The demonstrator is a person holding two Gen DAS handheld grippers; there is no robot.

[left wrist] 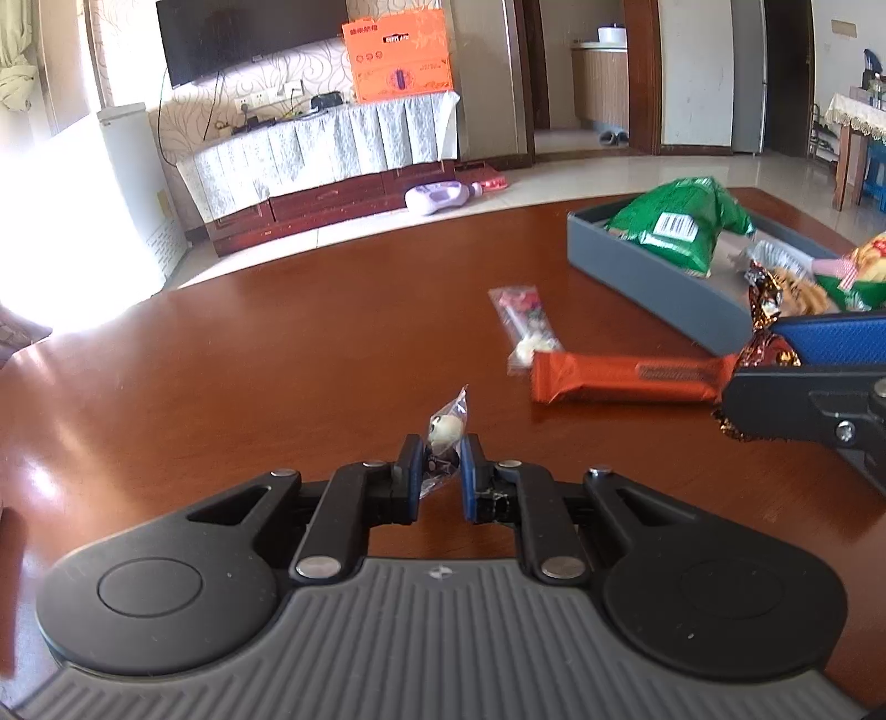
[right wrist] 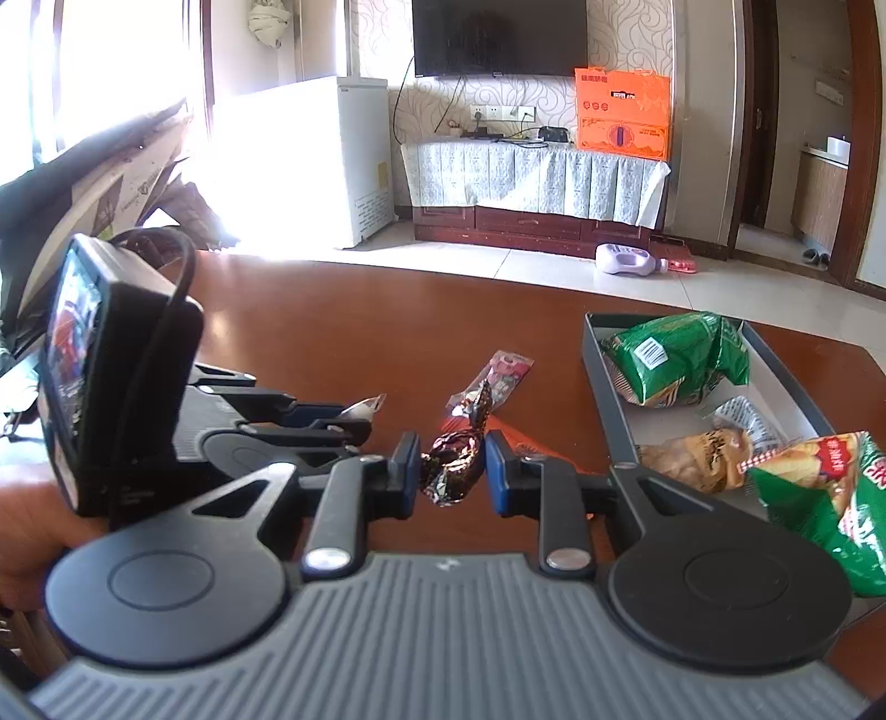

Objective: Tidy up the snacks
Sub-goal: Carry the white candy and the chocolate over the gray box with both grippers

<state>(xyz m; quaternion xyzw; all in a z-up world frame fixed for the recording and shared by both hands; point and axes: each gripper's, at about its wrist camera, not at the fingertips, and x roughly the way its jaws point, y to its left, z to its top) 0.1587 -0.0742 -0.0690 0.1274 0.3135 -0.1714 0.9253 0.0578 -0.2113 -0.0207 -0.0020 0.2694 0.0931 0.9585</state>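
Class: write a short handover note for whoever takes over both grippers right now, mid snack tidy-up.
Left gripper: shut on a small clear-wrapped candy.
Right gripper: shut on a dark foil candy.
Done: two green bags and a tan packet sit in the grey tray.
Left: tray both held candies, then the orange bar and pink packet on the table.

a home living room. a dark flat television [right wrist: 499, 37] hangs on a swirl-patterned wallpapered wall above a low wooden cabinet [right wrist: 534, 221] draped with a pale cloth. a white chest freezer [right wrist: 343, 160] stands beside a bright window. the floor is pale tile, with slippers [left wrist: 613, 137] at a doorway to another room. a polished reddish wooden worktop [left wrist: 277, 354] carries a grey tray [left wrist: 653, 277] of snack bags.
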